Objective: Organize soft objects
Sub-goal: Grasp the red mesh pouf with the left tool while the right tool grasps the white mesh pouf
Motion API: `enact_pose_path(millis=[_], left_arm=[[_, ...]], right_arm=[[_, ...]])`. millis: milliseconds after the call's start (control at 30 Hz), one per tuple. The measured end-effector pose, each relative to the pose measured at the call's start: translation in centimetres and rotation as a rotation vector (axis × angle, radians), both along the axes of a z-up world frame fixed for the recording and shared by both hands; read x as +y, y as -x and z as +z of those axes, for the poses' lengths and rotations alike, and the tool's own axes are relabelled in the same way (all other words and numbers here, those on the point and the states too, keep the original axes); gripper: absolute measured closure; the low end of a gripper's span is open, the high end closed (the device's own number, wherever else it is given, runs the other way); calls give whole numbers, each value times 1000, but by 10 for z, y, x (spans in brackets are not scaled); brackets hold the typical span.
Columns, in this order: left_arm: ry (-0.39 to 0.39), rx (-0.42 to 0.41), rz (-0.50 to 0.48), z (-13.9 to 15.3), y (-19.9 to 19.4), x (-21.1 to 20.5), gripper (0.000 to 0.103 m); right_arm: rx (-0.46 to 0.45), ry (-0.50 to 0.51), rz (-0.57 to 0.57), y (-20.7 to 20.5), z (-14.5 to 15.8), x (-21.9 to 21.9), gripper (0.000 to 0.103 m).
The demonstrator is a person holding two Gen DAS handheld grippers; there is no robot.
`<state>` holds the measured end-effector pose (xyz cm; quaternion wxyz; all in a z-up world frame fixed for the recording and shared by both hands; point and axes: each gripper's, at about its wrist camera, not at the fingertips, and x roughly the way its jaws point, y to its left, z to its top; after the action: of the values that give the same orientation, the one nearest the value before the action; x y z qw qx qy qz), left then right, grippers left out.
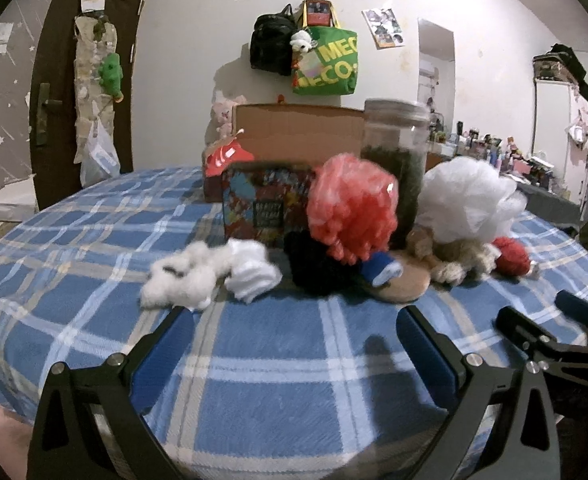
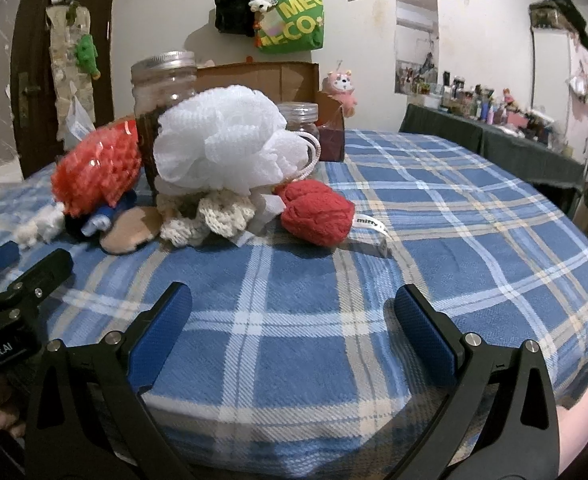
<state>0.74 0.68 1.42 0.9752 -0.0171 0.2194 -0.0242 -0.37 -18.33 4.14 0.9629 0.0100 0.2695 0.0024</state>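
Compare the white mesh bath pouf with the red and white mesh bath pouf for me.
The white mesh bath pouf is one colour; the red and white mesh bath pouf mixes two. The white one looks bigger and sits on cream knitwear; the red one rests on dark items. Both are ruffled netting leaning against the jar.

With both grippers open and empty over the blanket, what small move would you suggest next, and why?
Probably ease the right gripper forward toward the red knitted piece. It lies nearest, in front of the pile on the plaid blanket, apart from the white mesh pouf, with open blanket between. The left gripper faces the white fluffy scraps and could wait.
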Motion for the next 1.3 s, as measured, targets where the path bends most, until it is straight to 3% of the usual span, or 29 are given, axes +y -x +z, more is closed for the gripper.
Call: enact_pose_path(millis=[400,900,1067,1133,1167,1233,1300], left_arm=[[32,-39,-60,36,-10,-3,0],[11,-19,-148,56,-43,-15,0],[11,5,-169,54,-49,-18,10],[13,38,-183,51,-56,-19,23],[15,55,-189,49,-58,-19,29],[21,98,-198,45,-62,-21,52],[28,122,-203,43,-63,-21,54]], right_arm=[[-101,-101,74,-21,50,-15,0],[5,-276,220,-75,58,-26,0],[33,-273,284,-81,58,-18,1],[48,-265,304,-83,56,-13,22],[56,-262,310,-83,55,-12,24],[60,-256,315,-82,53,-10,47],[38,-234,316,-77,55,-8,59]])
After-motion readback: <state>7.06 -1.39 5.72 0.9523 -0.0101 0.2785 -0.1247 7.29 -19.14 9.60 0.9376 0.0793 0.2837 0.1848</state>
